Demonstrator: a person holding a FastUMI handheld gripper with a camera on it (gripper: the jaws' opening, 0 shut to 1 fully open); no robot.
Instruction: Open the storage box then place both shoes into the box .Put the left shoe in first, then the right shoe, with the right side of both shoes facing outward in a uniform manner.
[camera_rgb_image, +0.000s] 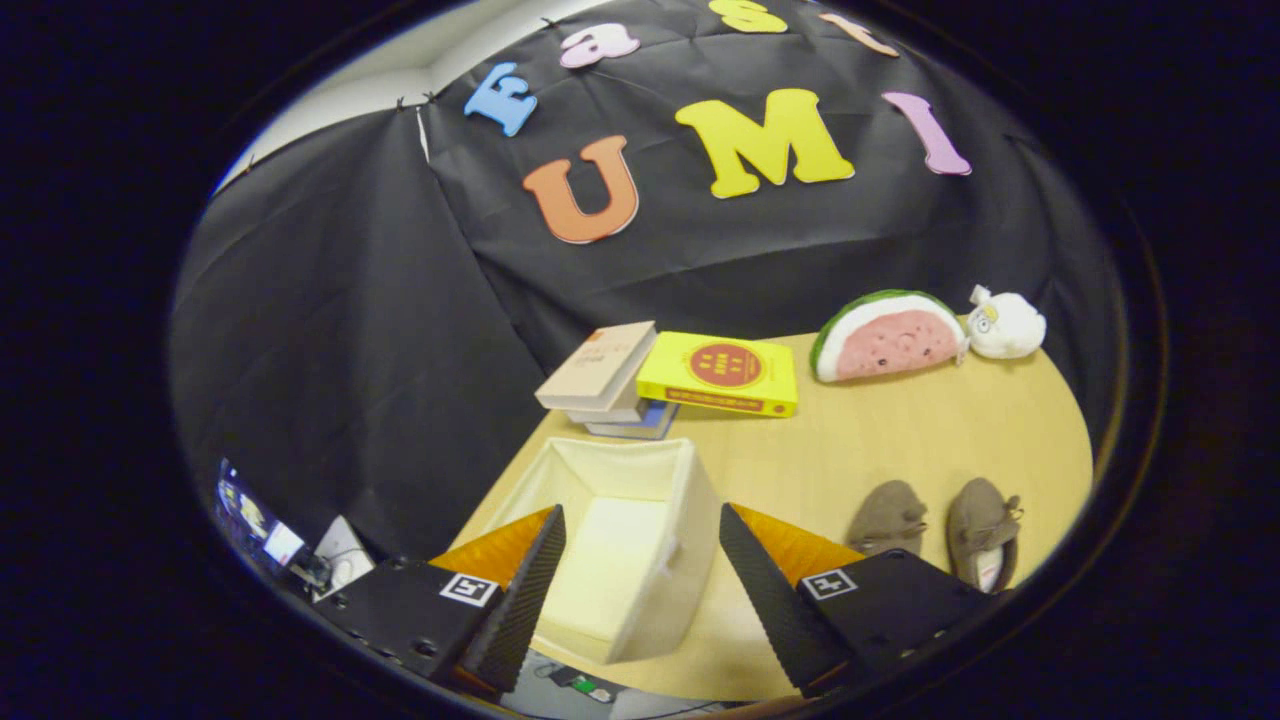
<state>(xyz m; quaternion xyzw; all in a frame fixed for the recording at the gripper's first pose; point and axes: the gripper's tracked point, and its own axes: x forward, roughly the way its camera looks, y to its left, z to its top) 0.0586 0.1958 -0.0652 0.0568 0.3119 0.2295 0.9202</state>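
Presently we find the gripper (640, 575) with its fingers spread wide, holding nothing. The storage box (655, 590), cream fabric, lid off and empty inside, sits between and just ahead of the fingers on the wooden table (880, 440). The two brown shoes (935, 525) lie side by side to the right of the right finger, apart from the box. Beyond the box we note a stack of books (605, 385), a yellow book (720, 375), a watermelon plush (885, 335) and a white plush toy (1005, 322).
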